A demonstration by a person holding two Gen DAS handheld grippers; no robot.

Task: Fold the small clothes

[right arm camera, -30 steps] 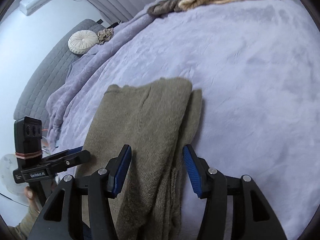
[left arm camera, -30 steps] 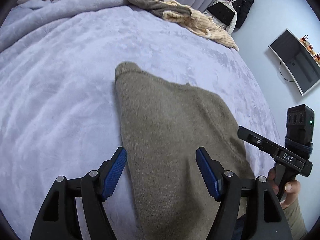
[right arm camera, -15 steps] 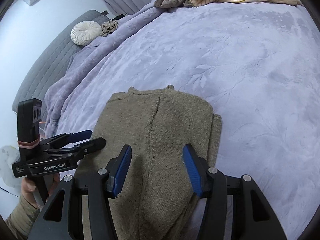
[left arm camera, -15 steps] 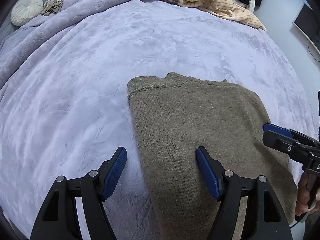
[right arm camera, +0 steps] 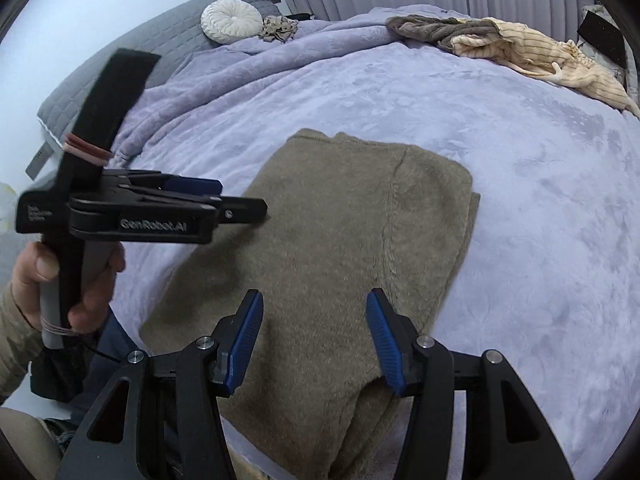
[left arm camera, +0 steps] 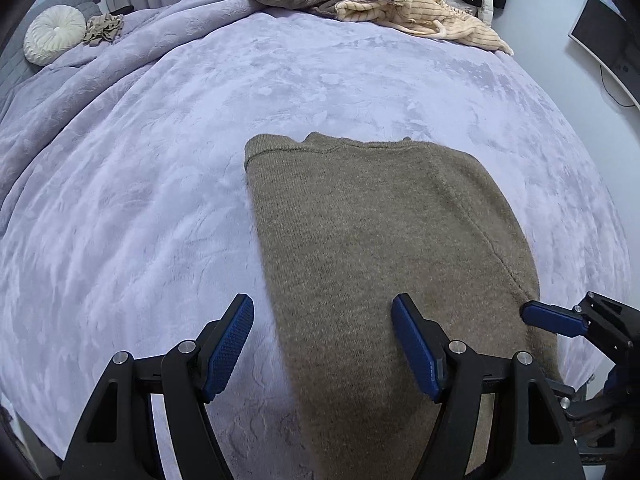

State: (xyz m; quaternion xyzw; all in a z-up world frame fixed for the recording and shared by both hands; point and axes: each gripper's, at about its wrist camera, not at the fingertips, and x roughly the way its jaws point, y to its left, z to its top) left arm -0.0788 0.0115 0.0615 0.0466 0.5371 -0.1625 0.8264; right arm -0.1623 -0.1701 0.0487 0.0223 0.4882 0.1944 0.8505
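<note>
A: Any writing?
B: "GenRobot.AI" on left gripper point(right arm camera: 244, 210), right view only; its fingers spread, empty.
A: Right gripper point(right arm camera: 315, 340)?
B: Spread, empty. Folded olive sweater point(left arm camera: 372, 240) flat on lavender bed point(left arm camera: 140, 200).

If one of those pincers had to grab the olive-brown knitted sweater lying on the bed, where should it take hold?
Probably the near hem of the olive-brown knitted sweater, coming from the near edge of the lavender blanket. The sweater lies flat and folded lengthwise, its near end draping off the bed, so there an open gripper can close over the layers. The open left gripper already straddles its left edge.
</note>
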